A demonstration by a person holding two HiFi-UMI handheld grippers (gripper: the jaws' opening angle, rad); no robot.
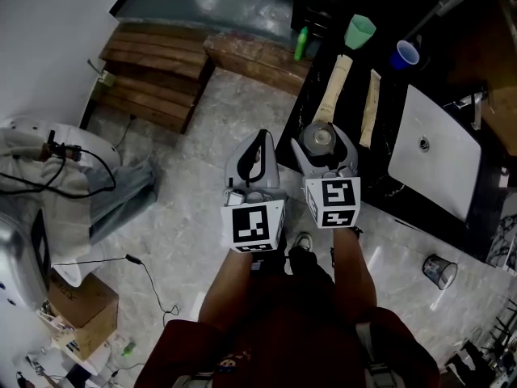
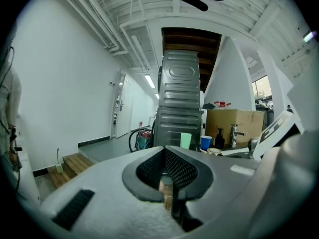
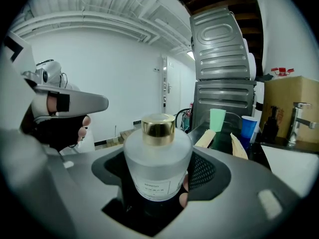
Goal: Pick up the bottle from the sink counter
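The pick-up looks largely done: the right gripper has the bottle pinched between its widely spread jaws, the dark pads pressing on the two sides of the body. What no view settles is whether the base stands clear of the counter. In the head view the bottle sits just right of the frame's centre, over the near edge of the black counter, left of the white sink. Judging from that, what is left is at most to raise it free and carry it off. In the right gripper view the bottle fills the lower middle of the frame. It stands upright, a squat round bottle of frosted, milky glass with rounded shoulders, a short neck and a shiny gold cap. A small white label sits low on its front, its print too small to read. The frosted surface looks smooth, so the grip probably depends on steady squeeze rather than texture. The left gripper hangs left of centre over the pale floor, its jaws pressed together on nothing, and takes no part.
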